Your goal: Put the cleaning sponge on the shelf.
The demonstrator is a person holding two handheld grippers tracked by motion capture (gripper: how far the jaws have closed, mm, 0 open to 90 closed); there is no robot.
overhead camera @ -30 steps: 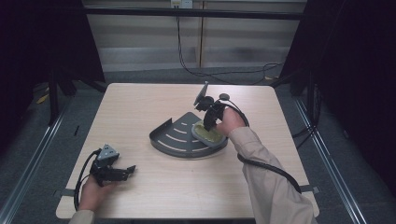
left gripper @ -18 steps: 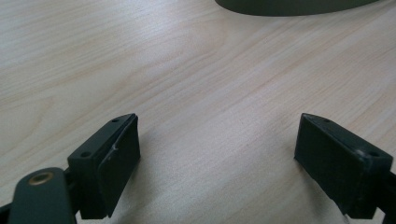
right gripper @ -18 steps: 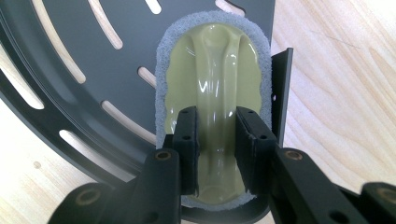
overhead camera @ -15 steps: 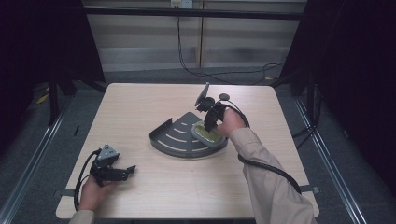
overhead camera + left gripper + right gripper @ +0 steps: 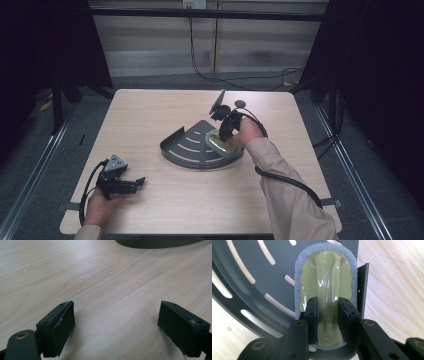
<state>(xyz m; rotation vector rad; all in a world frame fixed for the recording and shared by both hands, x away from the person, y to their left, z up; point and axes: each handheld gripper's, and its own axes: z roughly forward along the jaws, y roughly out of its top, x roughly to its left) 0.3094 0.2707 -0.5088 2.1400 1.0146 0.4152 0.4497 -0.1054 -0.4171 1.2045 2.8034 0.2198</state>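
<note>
Scrubbing pad [image 5: 325, 287] — on slotted tray [image 5: 257, 285]

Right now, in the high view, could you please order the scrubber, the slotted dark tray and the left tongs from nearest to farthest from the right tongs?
1. Scrubber: clamped by its raised ridge in the right tongs, at the tray's right side.
2. Slotted dark tray: directly under the scrubber, mid-table.
3. Left tongs: open, at the table's near left corner.

The dark tray [image 5: 192, 150] sits in the middle of the table [image 5: 150, 107], with a raised wall along its right and far sides. A scrub pad [image 5: 221, 144] fills its right corner. The table's left, near and far parts lie bare.
</note>
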